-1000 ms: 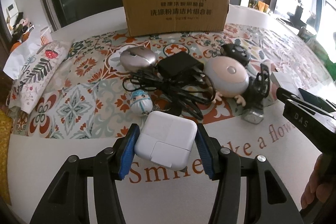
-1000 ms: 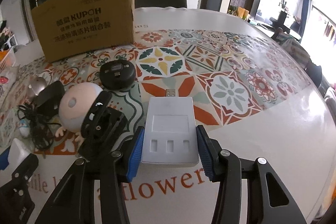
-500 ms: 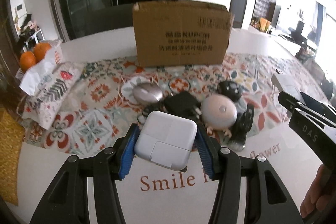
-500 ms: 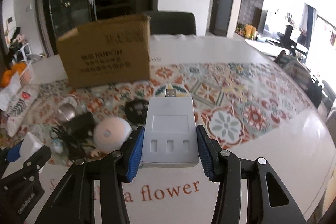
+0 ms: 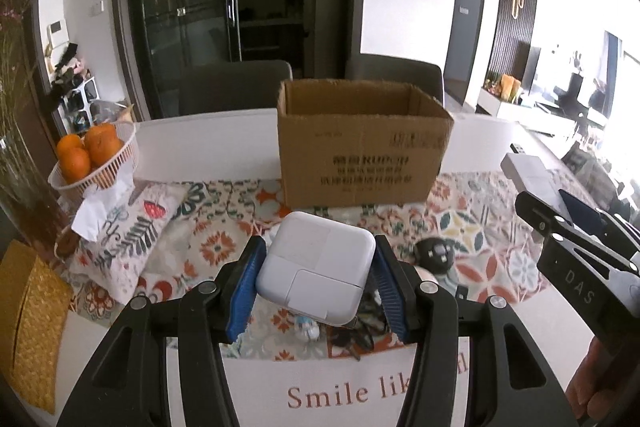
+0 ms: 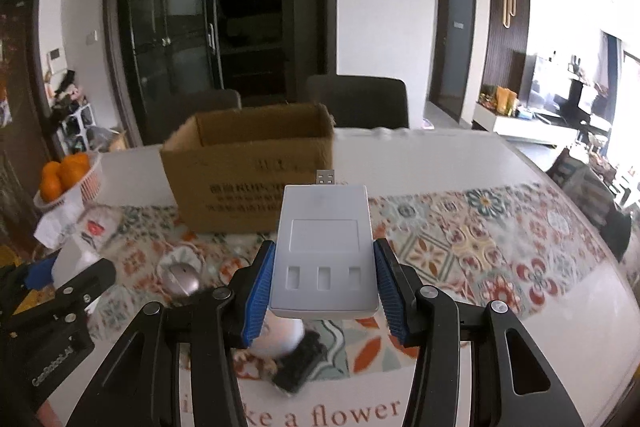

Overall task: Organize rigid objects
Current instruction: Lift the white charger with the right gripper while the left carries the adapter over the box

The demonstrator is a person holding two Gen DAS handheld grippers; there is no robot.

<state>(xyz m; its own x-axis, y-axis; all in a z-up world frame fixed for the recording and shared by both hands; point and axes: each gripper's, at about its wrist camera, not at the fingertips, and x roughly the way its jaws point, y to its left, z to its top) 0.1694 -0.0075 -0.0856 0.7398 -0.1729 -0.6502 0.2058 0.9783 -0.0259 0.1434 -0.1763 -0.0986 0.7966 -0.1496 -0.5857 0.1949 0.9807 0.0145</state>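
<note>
Both grippers are up off the table here, each with something clamped. The left gripper [image 5: 318,285] has its 2 blue pads [image 5: 246,291] squeezed onto a white square power adapter [image 5: 316,269], sitting dead center low in the left wrist view, tilted a bit. The right gripper [image 6: 324,275] is pinching a flat white USB hub [image 6: 325,247] by its sides, USB plug [image 6: 325,177] pointing away toward the cardboard box [image 6: 252,167], which sits open-topped at mid frame on the patterned table runner [image 6: 480,239]. In the left view the box [image 5: 362,143] is straight ahead above the adapter, and the right gripper with its hub pokes in at the right edge. Below the held stuff there's a pile of leftovers on the runner: a silver mouse [image 6: 182,279], a round black gadget [image 5: 436,255], a pale round toy [image 6: 276,341], partly hidden behind the fingers. A white basket of oranges [image 5: 86,151] sits at the left edge.
</note>
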